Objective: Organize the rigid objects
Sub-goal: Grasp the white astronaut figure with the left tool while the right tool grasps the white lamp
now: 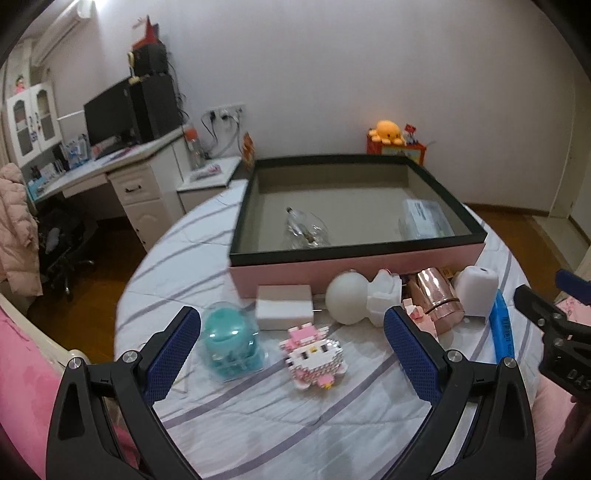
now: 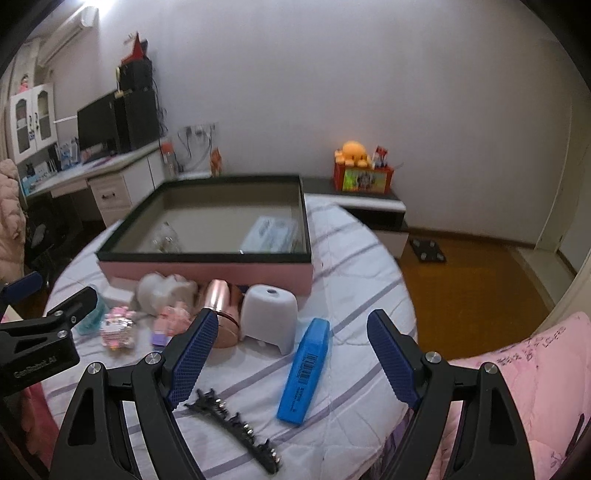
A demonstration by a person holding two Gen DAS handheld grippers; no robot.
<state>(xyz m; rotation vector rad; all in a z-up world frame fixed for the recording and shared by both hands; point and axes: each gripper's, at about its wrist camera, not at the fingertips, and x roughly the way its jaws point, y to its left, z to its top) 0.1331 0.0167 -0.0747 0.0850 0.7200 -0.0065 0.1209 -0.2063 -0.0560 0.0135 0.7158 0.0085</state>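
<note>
Left wrist view: left hand-held gripper spread wide, block figure between fingers, likely next pick; right hand-held gripper also apart, empty.

**Dim room, bright corner lamp, strong fisheye bend**

Both views are dim and slightly pink-grey. The only hard light is a blown-out glare at the top left corner. Shadows are soft. Edges curve heavily, with black vignetting in the corners. Motion blur smears the teal toy and the pink box in the right wrist view.
</note>
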